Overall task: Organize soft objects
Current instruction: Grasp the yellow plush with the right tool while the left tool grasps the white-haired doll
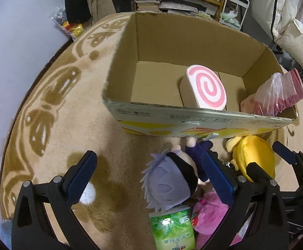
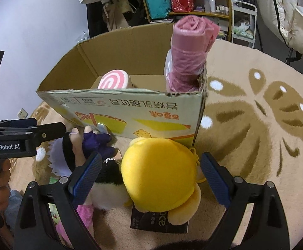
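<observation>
- Your left gripper (image 1: 151, 179) is spread wide over the beige patterned rug (image 1: 72, 125), holding nothing; the lavender-haired plush doll with a black blindfold (image 1: 170, 183) lies between its blue-padded fingers (image 1: 81, 177), nearer the right-hand one.
- Your right gripper (image 2: 151, 179) is also spread, its fingers either side of the round yellow plush toy (image 2: 159, 175) (whether the pads touch it, you cannot tell).
- The yellow plush lies on the rug just in front of the open cardboard box (image 2: 118, 108), close to that box's near right corner, and partly over a flat black packet (image 2: 157, 223).
- Inside the box, a cream plush roll with a pink spiral face (image 1: 205, 87) stands against the near wall.
- A pink rolled bundle in clear plastic wrap (image 2: 187, 58) leans in the box's near right corner, rising above the rim.
- Beside the doll on the rug lie a fluffy pink plush (image 1: 209, 212) and a green printed packet (image 1: 172, 227), both touching it or nearly so.
- A black and white furry toy (image 2: 109, 185) sits between the doll and the yellow plush, against the latter.
- Beyond the rug's far edge stands a wooden shelf unit (image 2: 184, 0) with bags and bottles.
</observation>
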Motion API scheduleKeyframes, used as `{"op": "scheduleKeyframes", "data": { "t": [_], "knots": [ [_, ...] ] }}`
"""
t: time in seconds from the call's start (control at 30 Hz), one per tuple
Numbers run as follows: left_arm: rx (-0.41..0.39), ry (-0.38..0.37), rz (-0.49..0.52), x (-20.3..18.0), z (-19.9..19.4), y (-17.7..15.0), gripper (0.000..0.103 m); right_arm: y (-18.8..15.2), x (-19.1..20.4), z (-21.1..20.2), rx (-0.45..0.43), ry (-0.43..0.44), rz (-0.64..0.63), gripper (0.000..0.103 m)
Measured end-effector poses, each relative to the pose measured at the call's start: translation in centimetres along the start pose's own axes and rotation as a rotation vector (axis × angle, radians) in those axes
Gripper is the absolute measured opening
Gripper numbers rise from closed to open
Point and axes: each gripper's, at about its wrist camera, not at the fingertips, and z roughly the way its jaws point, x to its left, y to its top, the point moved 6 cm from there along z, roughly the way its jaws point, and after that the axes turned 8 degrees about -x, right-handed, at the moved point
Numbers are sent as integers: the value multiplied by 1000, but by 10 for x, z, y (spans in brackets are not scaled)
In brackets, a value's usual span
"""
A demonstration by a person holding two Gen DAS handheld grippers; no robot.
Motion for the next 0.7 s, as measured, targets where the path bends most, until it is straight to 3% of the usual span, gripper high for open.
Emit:
{"op": "scheduleKeyframes", "data": {
  "t": [0.53, 0.67, 0.7],
  "knots": [
    [88, -9, 54, -16, 37, -18, 100, -14, -1, 20, 78, -11, -7, 99],
    [95, -24, 49, -14, 40, -20, 99, -16, -6, 24, 99, -14, 8, 83],
    [102, -34, 45, -14, 41, -21, 95, -17, -6, 24, 101, -9, 12, 83]
  ]
}}
